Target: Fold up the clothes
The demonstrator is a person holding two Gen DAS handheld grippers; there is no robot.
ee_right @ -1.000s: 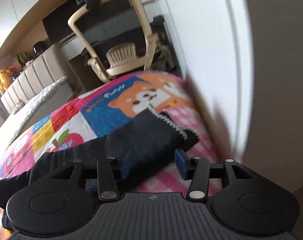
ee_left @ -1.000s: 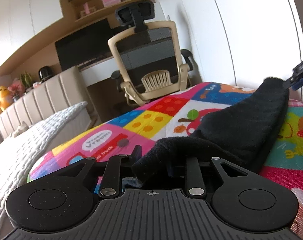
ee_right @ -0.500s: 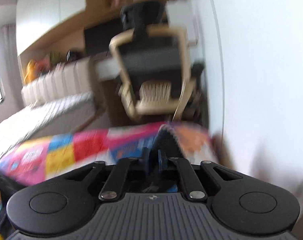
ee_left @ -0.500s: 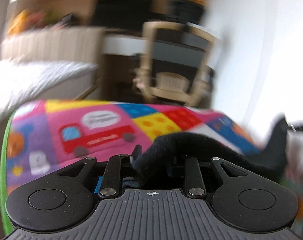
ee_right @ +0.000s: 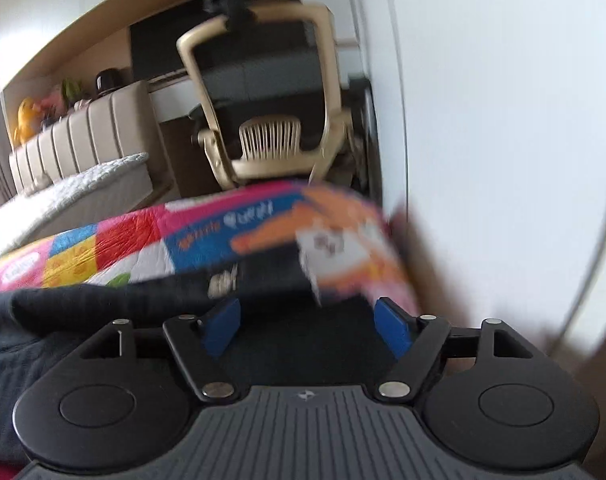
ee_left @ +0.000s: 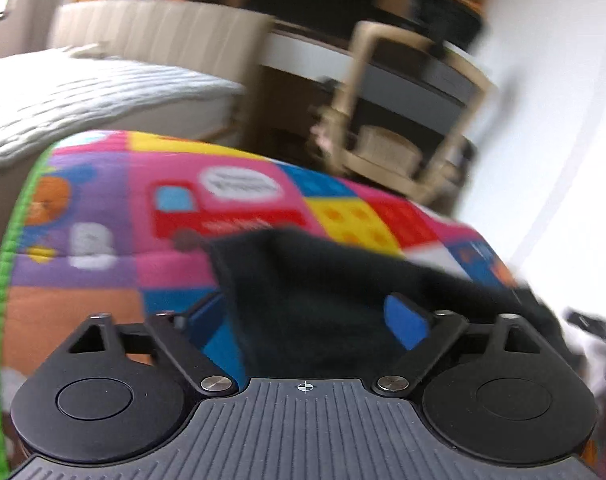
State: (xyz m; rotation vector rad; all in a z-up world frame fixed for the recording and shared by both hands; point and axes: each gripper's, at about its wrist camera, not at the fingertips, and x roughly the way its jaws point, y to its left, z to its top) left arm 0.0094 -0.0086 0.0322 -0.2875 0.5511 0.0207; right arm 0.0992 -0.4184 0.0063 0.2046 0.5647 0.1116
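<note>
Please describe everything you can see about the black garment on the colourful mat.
The black garment looks like soft, thick knit fabric, plain dark, its pale-marked hem blurred. It lies slack and rumpled on the patterned mat, stretched between both tools. The left gripper has just opened; cloth sits between its blue pads, which are not pressing it. The right gripper has also just opened over the other end. Neither holds it now.

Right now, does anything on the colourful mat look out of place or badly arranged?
Only the black garment stands out: it lies bunched on the colourful mat, not flat. The jaws of both the left gripper and right gripper have just been opening, cloth lying loose between them. No damage shows.
</note>
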